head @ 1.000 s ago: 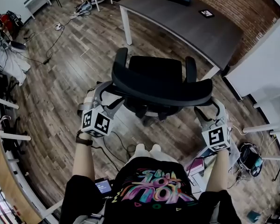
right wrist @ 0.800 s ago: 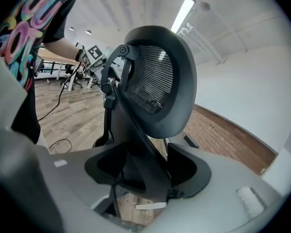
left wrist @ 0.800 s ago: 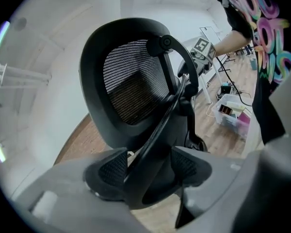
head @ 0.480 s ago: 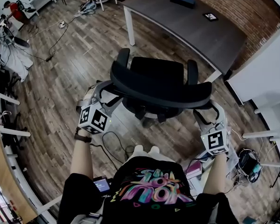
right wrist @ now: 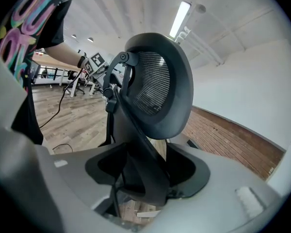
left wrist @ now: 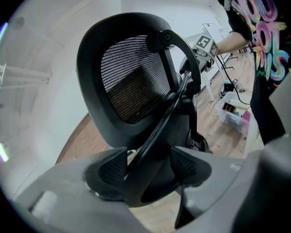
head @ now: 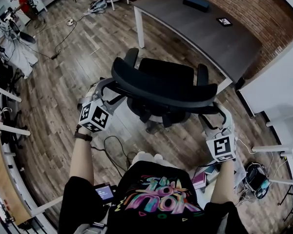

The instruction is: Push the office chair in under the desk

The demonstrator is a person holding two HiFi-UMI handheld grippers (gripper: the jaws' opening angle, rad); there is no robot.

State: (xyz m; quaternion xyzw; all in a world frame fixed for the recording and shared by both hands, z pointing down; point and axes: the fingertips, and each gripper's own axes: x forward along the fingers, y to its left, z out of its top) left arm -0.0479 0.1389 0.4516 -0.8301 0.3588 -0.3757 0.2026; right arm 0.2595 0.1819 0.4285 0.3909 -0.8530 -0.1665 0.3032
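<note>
At the left, the left gripper [head: 106, 89] is clamped on the left edge of the backrest of the black mesh-backed office chair [head: 161, 89]. In the left gripper view its jaws [left wrist: 148, 166] have just been closing, and the chair's curved black back frame [left wrist: 155, 125] fills the wide gap between the two ribbed pads. The office chair stands on the wood-plank floor [head: 63, 87] just in front of the person, with its seat and both armrests turned toward the far side. It is near the desk but not under it. At the right end of the backrest, the right gripper [head: 216, 115] grips the other edge. In its own view the jaws [right wrist: 138, 171] stand wide, with the frame strut [right wrist: 140, 144] held between them below the mesh back [right wrist: 157, 86]. Farther off and to the right stands the dark grey rectangular desk with white legs [head: 200, 33], set along a red brick wall [head: 263, 9]. A dark blue box [head: 195, 3] lies on its far end.
</note>
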